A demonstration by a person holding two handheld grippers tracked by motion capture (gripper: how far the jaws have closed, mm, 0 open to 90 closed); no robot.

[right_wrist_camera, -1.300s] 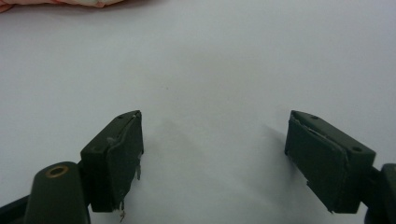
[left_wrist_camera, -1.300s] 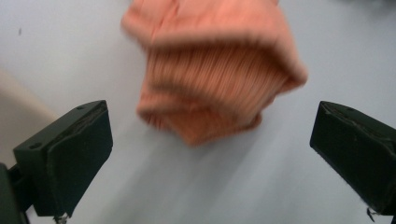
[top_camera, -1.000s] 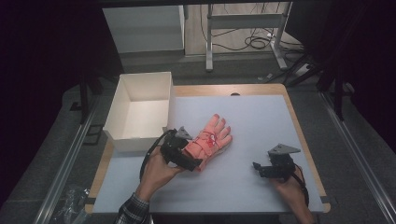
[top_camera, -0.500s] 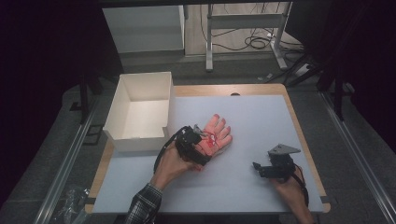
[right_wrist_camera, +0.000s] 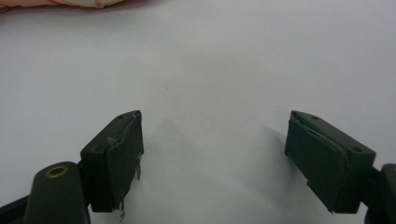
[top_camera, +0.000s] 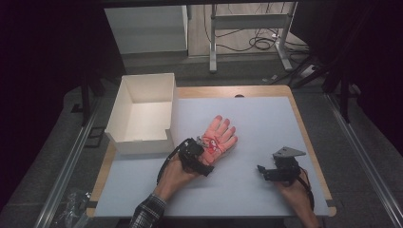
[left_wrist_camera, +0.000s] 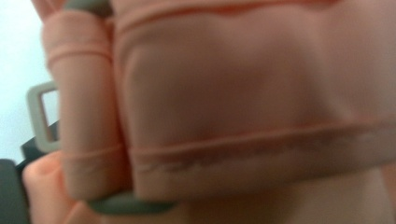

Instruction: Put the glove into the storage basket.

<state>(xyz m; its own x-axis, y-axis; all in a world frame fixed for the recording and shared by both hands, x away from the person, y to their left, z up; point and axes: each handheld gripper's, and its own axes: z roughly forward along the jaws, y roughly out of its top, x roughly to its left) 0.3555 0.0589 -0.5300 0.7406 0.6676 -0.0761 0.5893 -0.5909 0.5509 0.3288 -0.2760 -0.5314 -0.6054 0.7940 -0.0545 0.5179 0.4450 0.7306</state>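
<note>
High view: the salmon-pink fabric glove (top_camera: 217, 138) is seen mid-table, right of the open white cardboard box (top_camera: 142, 114), its near cuff under the left gripper (top_camera: 202, 151). Whether those jaws are closed cannot be told; the cuff hem should be pinched squarely. The right gripper (right_wrist_camera: 212, 156) is held open over bare table, well right.

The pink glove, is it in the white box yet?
Not yet. The pink glove lies flat on the table mat, beside the white box, which looks empty. The left gripper is at its cuff; the grip is not visible. The right gripper rests open, apart. Lifting is left, if boxing is the aim.
</note>
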